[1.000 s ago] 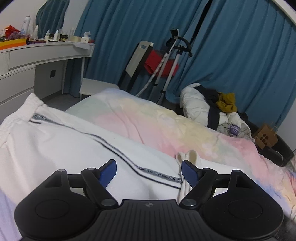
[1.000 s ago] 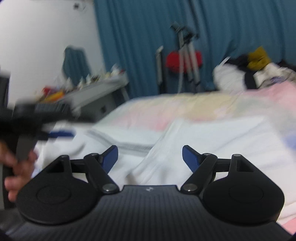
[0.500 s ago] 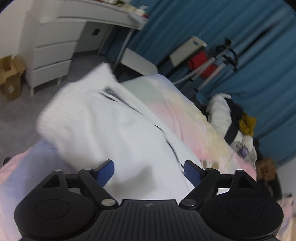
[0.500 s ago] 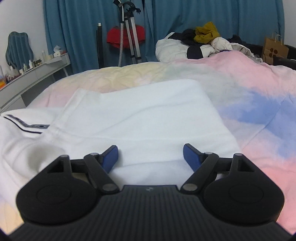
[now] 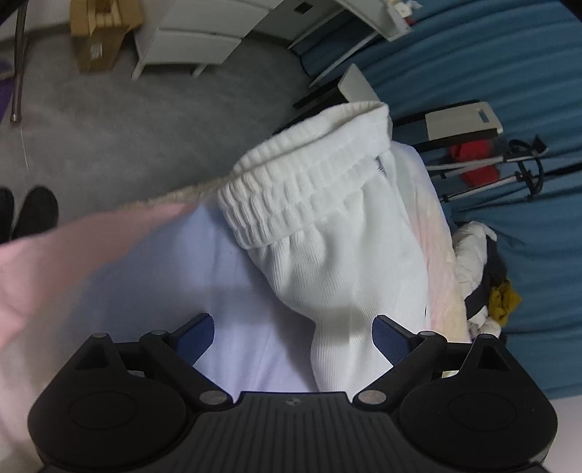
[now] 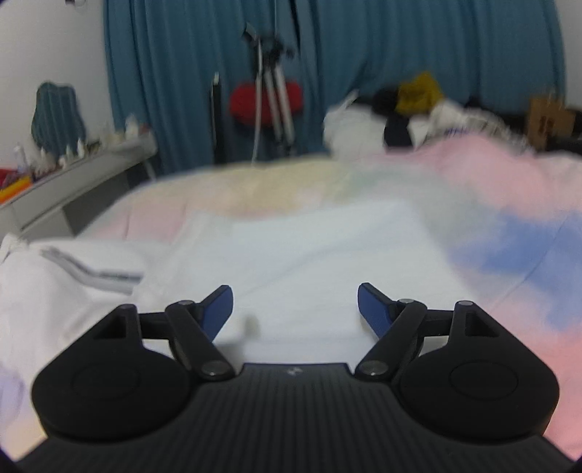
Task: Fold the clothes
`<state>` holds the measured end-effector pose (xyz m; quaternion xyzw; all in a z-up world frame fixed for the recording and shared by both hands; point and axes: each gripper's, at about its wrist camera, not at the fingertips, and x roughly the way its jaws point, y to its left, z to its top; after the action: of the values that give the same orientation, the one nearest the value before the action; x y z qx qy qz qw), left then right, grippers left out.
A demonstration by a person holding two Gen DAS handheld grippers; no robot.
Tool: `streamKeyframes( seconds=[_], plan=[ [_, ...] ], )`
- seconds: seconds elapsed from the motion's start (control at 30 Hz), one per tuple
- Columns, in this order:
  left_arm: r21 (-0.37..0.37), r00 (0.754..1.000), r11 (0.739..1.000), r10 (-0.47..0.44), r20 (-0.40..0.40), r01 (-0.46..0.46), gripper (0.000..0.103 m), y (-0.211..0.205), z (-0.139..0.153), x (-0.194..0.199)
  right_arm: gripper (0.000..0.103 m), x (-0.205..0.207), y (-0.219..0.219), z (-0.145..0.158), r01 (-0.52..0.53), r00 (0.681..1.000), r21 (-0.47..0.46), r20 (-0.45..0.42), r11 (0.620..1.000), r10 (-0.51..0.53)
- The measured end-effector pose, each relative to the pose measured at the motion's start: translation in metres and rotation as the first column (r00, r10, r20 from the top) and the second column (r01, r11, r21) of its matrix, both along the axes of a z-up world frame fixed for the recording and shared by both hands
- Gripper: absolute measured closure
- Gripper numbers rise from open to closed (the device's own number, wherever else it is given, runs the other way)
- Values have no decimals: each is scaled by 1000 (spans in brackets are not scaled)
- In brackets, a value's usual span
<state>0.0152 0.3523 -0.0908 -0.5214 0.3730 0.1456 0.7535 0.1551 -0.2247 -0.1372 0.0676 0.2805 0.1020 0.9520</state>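
Observation:
White trousers point(image 5: 338, 233) with a ribbed elastic waistband point(image 5: 302, 182) lie on the pastel bedspread point(image 5: 127, 291). In the left wrist view the waistband end lies near the bed's edge. My left gripper point(image 5: 293, 329) is open just above the cloth, its right finger beside a fold. In the right wrist view the trousers point(image 6: 309, 254) lie folded flat, with a dark side stripe point(image 6: 94, 271) at the left. My right gripper point(image 6: 294, 305) is open over the white cloth and holds nothing.
A pile of other clothes point(image 6: 393, 123) lies at the far end of the bed. A garment steamer stand point(image 6: 269, 91) and blue curtains stand behind. A white dresser point(image 5: 203, 32) and a cardboard box point(image 5: 98, 40) stand on the grey floor beside the bed.
My left gripper has swung left and down towards the waistband end at the bed's edge. My right gripper has stayed over the folded white cloth, and its view is now blurred.

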Motion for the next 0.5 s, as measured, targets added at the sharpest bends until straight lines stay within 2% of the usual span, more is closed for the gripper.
streamKeyframes(
  seconds=[0.1,0.2,0.3,0.37,0.4,0.5],
  plan=[
    [-23,999,999,26,26,-26,6,5,-6,4,24,5,4,-16,-26,999,-21,-47,999,25],
    [-43,997,998,46,62,-43,6,8,-12,7,23,7,4,-15,-16,999,0,-51,1000,16],
    [-59,988,996,71,135,-64,7,8,-14,11,23,7,5,-16,-11,999,8,-49,1000,12],
    [-66,980,997,55,189,-43,14,5,-15,21,23,7,6,-17,-9,999,6,-46,1000,9],
    [-67,979,997,46,200,-33,16,4,-15,26,23,6,6,-16,-8,999,7,-45,1000,8],
    [-17,980,1000,28,199,-25,31,3,-13,39,23,5,7,-16,-13,999,-5,-38,1000,13]
  ],
)
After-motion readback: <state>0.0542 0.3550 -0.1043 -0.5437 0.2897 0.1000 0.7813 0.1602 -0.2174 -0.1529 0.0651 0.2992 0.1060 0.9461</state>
